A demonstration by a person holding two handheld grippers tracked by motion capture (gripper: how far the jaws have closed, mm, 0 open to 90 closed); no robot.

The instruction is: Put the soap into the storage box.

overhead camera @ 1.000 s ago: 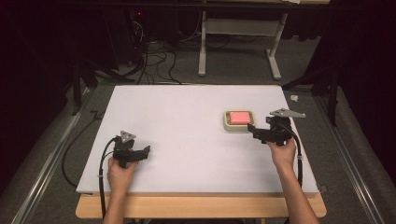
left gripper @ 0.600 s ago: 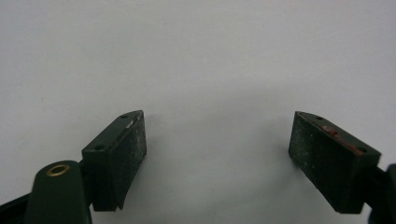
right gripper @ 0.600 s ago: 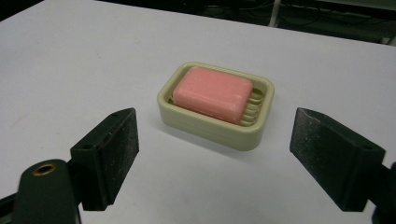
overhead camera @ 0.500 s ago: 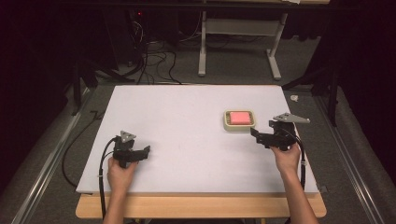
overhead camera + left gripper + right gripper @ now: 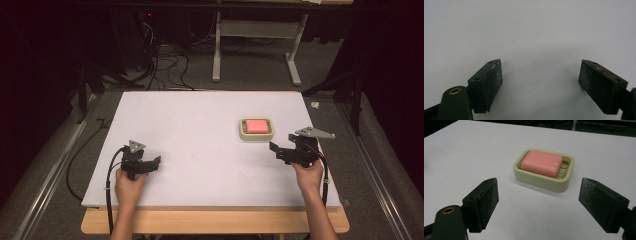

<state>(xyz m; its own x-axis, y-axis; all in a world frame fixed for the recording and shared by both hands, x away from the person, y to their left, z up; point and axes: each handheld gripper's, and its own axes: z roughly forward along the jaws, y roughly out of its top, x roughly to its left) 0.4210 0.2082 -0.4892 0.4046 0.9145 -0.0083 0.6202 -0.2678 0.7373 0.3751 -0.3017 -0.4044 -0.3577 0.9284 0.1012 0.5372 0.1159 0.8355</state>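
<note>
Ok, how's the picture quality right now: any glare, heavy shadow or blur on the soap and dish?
High view: white table evenly lit, surroundings fall off to near black, soap small but clear. Right gripper view: pink soap and cream soap dish sharp, soft shadow under the dish, no glare; near jaws slightly soft. Left gripper view: bare table, faint shadow between the left tool jaws.

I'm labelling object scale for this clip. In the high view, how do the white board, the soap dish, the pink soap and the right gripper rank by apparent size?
1. white board
2. right gripper and soap dish: they look much alike, and the gripper is nearer the camera, so unranked
3. pink soap, lying inside the dish
</note>
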